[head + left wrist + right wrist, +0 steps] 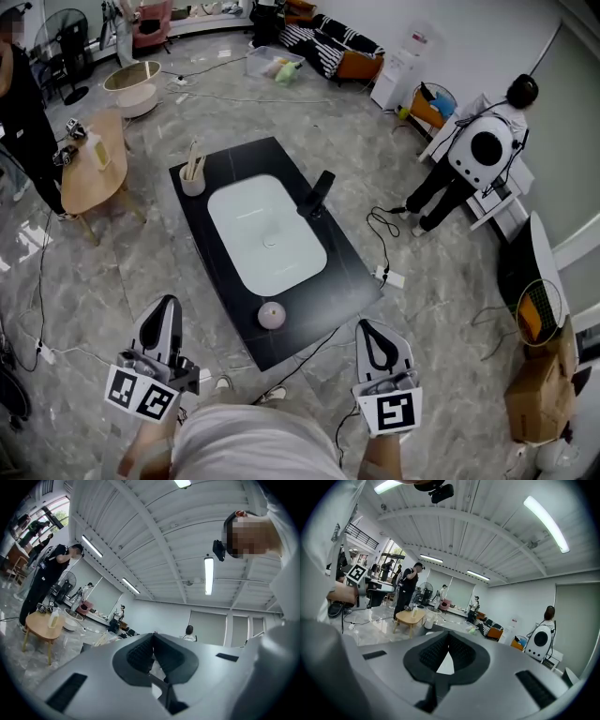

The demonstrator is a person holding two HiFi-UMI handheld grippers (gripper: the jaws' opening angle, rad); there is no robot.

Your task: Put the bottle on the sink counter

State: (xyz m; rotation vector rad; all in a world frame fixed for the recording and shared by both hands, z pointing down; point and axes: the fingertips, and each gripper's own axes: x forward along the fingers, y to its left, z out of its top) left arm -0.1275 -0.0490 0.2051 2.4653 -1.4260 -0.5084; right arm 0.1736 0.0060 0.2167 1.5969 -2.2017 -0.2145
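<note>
On the small round wooden table (pixel 105 185), left of and beyond the sink worktop (pixel 339 264), stands the bottle (pixel 95 150): pale, upright, long axis vertical, not yet on the worktop. Left claw (pixel 168 305): jaws together at the tips, nothing held, low and near the person, pointing roughly up the room. Right claw (pixel 373 326): jaws likewise closed, empty, held beside the worktop's near right corner. Relation for the coming move: the bottle lies ahead and well to the left of both claws, with bare floor between it and the left one. The left claw is clearly the nearer, and a grasp would likely need those jaws opened and brought in from the side across the upright body. Sink worktop: black slab, set low, carrying a white basin (pixel 267 234), a dark tap (pixel 317 194) at its right edge, a cup (pixel 192 176) of utensils at the far left corner, and a small round white object (pixel 272 315) near the front edge. Room: grey marbled floor (pixel 441 281) with loose cables; a person in black (pixel 23 122) stands just beside the wooden table.
</note>
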